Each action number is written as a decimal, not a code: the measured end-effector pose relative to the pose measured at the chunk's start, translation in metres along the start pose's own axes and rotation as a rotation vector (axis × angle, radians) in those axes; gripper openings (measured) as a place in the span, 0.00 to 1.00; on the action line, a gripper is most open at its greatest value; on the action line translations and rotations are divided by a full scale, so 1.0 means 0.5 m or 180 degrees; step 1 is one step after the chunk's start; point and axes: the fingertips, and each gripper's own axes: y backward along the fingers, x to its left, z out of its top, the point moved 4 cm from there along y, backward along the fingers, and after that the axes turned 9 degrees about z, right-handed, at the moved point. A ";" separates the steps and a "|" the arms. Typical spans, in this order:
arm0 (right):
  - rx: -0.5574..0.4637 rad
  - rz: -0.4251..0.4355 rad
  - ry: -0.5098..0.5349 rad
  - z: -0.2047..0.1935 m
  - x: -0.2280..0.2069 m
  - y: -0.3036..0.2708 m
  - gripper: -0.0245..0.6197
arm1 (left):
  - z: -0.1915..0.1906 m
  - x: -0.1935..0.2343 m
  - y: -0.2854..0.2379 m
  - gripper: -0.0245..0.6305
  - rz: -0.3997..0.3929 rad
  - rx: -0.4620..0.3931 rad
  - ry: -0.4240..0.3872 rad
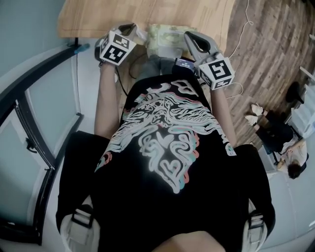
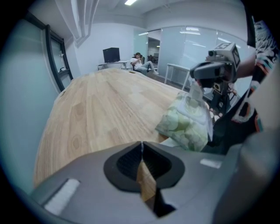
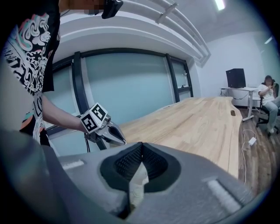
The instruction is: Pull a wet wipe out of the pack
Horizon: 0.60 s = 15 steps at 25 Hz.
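Wet-wipe pack (image 2: 186,124): green-patterned soft pack at the near edge of the counter, between the two tongs. Whether it lies flat cannot be told.
Wet wipe (image 3: 138,183): pale crumpled sheet. In the left gripper view it rises from the top of the pack into the right tongs.
Right tongs (image 3: 141,146): closed, pinching the wet wipe just above the pack.
Left tongs (image 2: 141,144): closed on nothing, with bare wood showing through the gap below the tips. They are just beside the pack on its other side, apart from it.
Counter (image 2: 100,105): long, light wood with visible grain and a rounded near end. It is bare along its length and runs toward the far end of the room.
Floor (image 1: 275,49): dark wood planks to the right of the counter, with a white cable (image 1: 243,24) trailing across them.
Glass partition (image 3: 131,83): dark-framed panes along the counter's left side.
Far end of room: a white desk carrying a black monitor (image 2: 111,54), with a seated person (image 2: 139,61) beside it.
Ceiling: white, with a strip light (image 3: 220,4).
Wearer: black T-shirt (image 1: 167,147) with a pale swirling print, arms reaching forward to the counter edge.
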 end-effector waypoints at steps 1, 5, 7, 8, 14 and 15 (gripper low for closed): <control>-0.0002 -0.0017 -0.0013 -0.001 -0.002 0.001 0.04 | 0.001 0.000 -0.001 0.03 0.0003 -0.0004 0.0008; -0.0014 -0.0041 -0.0037 -0.001 -0.011 0.001 0.04 | 0.012 0.004 -0.004 0.04 0.0055 -0.0090 0.0077; -0.0027 -0.0042 -0.0055 -0.001 -0.014 0.002 0.04 | 0.023 0.006 -0.004 0.04 0.0076 -0.0178 0.0130; -0.0032 -0.0046 -0.0068 -0.002 -0.015 0.002 0.04 | 0.029 0.005 -0.003 0.05 0.0075 -0.0219 0.0144; -0.0044 -0.0070 -0.0100 -0.003 -0.019 0.005 0.04 | 0.043 -0.006 -0.003 0.16 -0.0013 -0.0293 0.0264; -0.0042 -0.0071 -0.0102 -0.003 -0.019 0.005 0.04 | 0.045 -0.008 -0.004 0.17 -0.0020 -0.0297 0.0268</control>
